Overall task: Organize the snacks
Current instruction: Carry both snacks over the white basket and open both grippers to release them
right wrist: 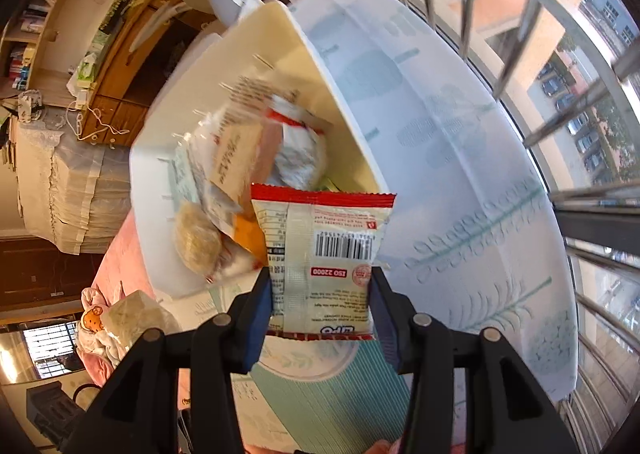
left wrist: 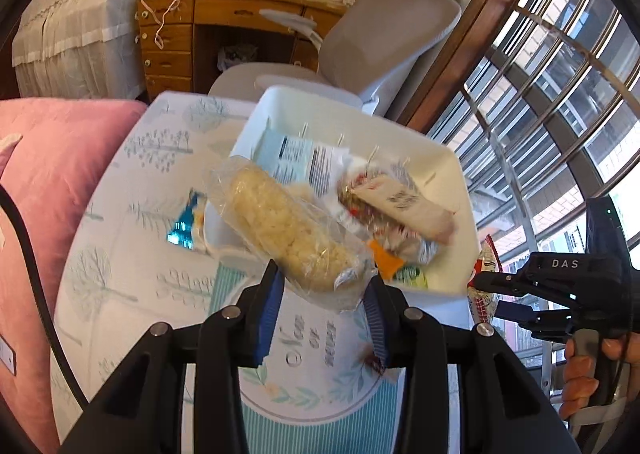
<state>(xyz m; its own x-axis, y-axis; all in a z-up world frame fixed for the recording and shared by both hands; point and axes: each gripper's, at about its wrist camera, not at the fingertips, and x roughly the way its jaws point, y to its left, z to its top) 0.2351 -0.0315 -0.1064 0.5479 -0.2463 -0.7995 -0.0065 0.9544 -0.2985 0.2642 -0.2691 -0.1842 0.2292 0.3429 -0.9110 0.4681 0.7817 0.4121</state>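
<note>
My left gripper (left wrist: 325,281) is shut on a clear-wrapped puffed rice bar (left wrist: 284,230), held above the near edge of the white bin (left wrist: 448,177). In the right wrist view my right gripper (right wrist: 320,286) is shut on a red-edged white snack packet (right wrist: 324,250) with a barcode, raised over the near rim of the white bin (right wrist: 352,109). That gripper (left wrist: 486,294) with its packet (left wrist: 486,258) shows at the right of the left wrist view. Several wrapped snacks lie in the bin. A blue snack packet (left wrist: 188,225) lies on the table left of the bin.
The round table carries a pale tree-print cloth (left wrist: 132,254). A pink cushion (left wrist: 48,181) is at the left, a grey office chair (left wrist: 384,37) and a wooden desk (left wrist: 180,41) behind. Window bars (right wrist: 560,93) run along the right. A hand (left wrist: 588,378) grips the right handle.
</note>
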